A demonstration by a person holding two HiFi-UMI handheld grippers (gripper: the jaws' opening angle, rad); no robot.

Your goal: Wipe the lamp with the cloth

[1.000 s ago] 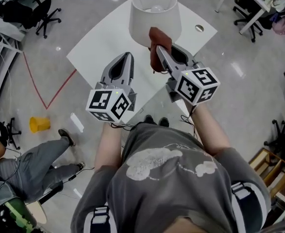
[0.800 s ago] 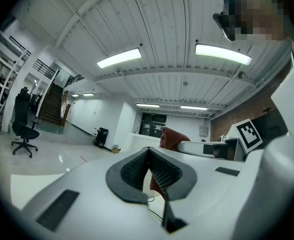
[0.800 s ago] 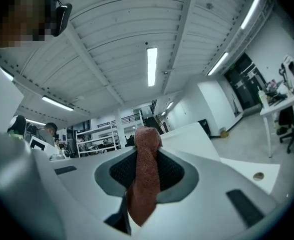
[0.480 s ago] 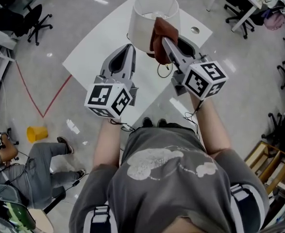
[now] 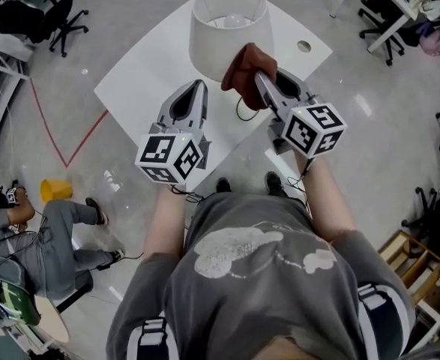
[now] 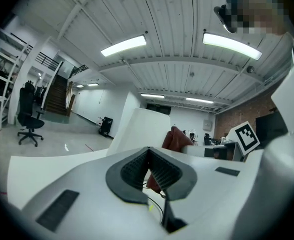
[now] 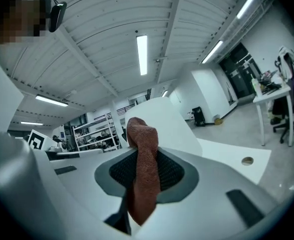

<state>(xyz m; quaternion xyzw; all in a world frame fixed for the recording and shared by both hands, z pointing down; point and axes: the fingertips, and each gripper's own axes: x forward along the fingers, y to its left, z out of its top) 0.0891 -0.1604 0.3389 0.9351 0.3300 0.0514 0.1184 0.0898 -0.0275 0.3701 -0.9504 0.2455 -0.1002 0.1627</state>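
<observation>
A lamp with a white shade [image 5: 227, 28] stands on the white table [image 5: 141, 73]. My right gripper [image 5: 258, 77] is shut on a rust-brown cloth [image 5: 243, 73] and holds it against the shade's near right side. In the right gripper view the cloth [image 7: 142, 174] hangs between the jaws with the shade [image 7: 159, 121] just behind it. My left gripper [image 5: 197, 87] hovers shut and holds nothing, a little short of the shade's near side. The left gripper view shows the shade [image 6: 139, 129] and the cloth [image 6: 176, 140] beyond its closed jaws.
The table has a round cable hole [image 5: 303, 46] at its right corner, and a black cord [image 5: 242, 111] lies below the lamp. Office chairs [image 5: 62, 13] stand far left, desks far right. A seated person [image 5: 47, 238] and a yellow cone [image 5: 53, 191] are on the floor at left.
The cloth in my right gripper has slid down and rightward along the shade's near side. My left gripper has kept its place beside the lamp.
</observation>
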